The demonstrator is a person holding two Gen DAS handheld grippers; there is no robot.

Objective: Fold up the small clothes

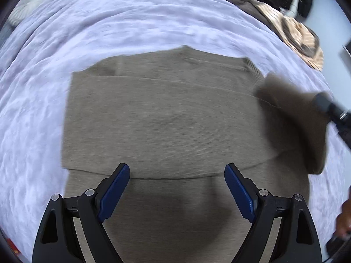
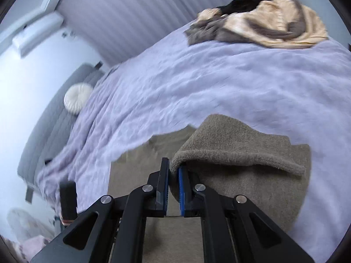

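Observation:
A taupe knit garment (image 1: 162,118) lies flat on the lilac bedspread (image 1: 131,22), partly folded, with a layer edge across its near part. My left gripper (image 1: 177,171) hovers open and empty over the garment's near part. In the left wrist view the right gripper's dark body (image 1: 329,107) holds up a raised flap (image 1: 291,120) of the garment at the right side. In the right wrist view my right gripper (image 2: 173,171) is shut on that folded knit edge (image 2: 237,149), lifted above the garment (image 2: 136,164).
A heap of beige, brown and black clothes (image 1: 291,26) lies at the bed's far right corner, also in the right wrist view (image 2: 263,26). A round white cushion (image 2: 77,100) rests by the grey headboard (image 2: 59,120). The bedspread (image 2: 219,76) stretches around the garment.

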